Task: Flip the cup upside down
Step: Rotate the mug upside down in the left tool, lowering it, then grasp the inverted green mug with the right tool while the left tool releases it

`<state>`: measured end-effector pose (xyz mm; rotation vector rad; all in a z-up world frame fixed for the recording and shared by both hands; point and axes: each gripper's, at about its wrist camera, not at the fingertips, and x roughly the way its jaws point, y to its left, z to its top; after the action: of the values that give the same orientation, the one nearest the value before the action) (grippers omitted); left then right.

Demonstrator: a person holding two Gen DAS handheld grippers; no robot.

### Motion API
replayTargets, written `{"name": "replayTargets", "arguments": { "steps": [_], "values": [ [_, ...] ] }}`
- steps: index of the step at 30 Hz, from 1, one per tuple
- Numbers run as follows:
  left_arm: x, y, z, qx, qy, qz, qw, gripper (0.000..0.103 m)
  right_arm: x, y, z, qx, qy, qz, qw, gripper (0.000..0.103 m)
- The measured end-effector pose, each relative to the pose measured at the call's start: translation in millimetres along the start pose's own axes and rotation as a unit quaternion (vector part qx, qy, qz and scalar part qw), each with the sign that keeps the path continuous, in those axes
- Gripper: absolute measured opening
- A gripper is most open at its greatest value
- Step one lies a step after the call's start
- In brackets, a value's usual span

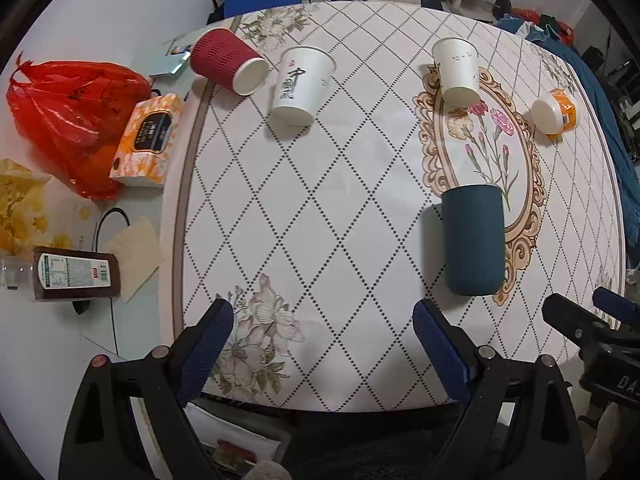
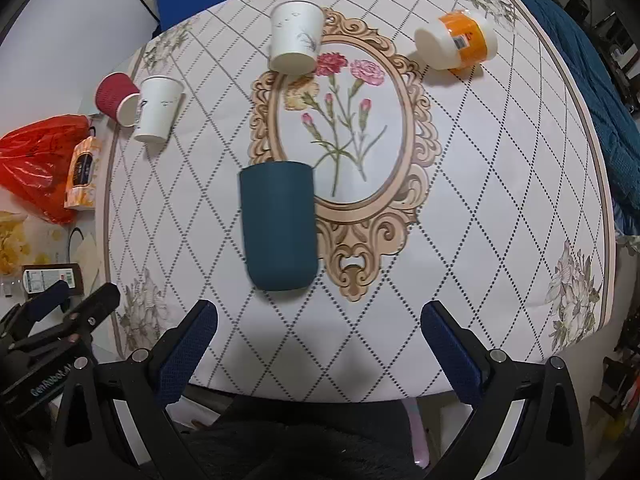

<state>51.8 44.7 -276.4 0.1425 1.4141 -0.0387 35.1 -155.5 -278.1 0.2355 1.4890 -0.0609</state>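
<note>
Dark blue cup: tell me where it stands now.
The dark blue cup stands nearest the right tool, left of centre in its view, on the flower oval's lower-left edge.

Dark teal cup (image 2: 278, 226), ribbed red cup (image 1: 226, 60), orange-banded white tub (image 2: 458, 42), diamond-and-floral tablecloth (image 2: 480, 184)

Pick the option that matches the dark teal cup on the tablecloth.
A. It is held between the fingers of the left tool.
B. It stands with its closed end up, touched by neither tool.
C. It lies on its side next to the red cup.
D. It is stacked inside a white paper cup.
B: the dark teal cup stands alone on the tablecloth, closed end up, while both the right tool and the left tool are open and short of it.
</note>
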Motion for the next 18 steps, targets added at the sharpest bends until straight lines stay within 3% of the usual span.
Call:
{"name": "replayTargets", "arguments": {
  "steps": [3,5,7,9,10,12,13,15,16,18],
  "values": [
    [1.3,7.7,-5.2,-0.008,0.001,0.011,0.9999,0.093,-7.6,12.3,-2.7,-0.033,0.002,-0.006,0.999,0.103],
    [4.7,13.5,-7.8,-0.018,0.0,0.017,0.9997,0.097,-14.8,26.6,-1.3,-0.103,-0.004,-0.032,0.994,0.103],
    [11.3,18.8,-10.2,-0.033,-0.002,0.031,0.999,0.097,-23.4,44.7,-1.0,-0.207,-0.021,-0.079,0.975,0.103],
    [19.6,23.3,-11.6,-0.051,0.005,0.037,0.998,0.097,-30.2,63.9,-4.3,-0.336,-0.048,-0.113,0.934,0.103],
    [26.1,26.0,-13.3,-0.066,0.016,0.036,0.997,0.097,-29.6,73.3,-7.3,-0.407,-0.054,-0.136,0.902,0.103],
    [35.3,28.1,-16.6,-0.086,0.027,0.032,0.9954,0.097,-20.7,87.6,-17.8,-0.543,-0.059,-0.195,0.814,0.103],
    [41.3,27.8,-18.6,-0.094,0.034,0.036,0.9943,0.097,-11.7,92.4,-27.6,-0.623,-0.059,-0.224,0.747,0.103],
    [51.5,26.9,-22.6,-0.111,0.047,0.044,0.9917,0.097,2.5,93.3,-42.7,-0.725,-0.059,-0.26,0.635,0.103],
    [57.3,27.0,-25.1,-0.126,0.055,0.043,0.9896,0.097,13.0,90.9,-53.2,-0.783,-0.058,-0.274,0.556,0.103],
    [64.7,26.4,-28.2,-0.146,0.064,0.041,0.9863,0.097,25.8,83.1,-65.6,-0.848,-0.055,-0.279,0.447,0.103]
  ]
}}
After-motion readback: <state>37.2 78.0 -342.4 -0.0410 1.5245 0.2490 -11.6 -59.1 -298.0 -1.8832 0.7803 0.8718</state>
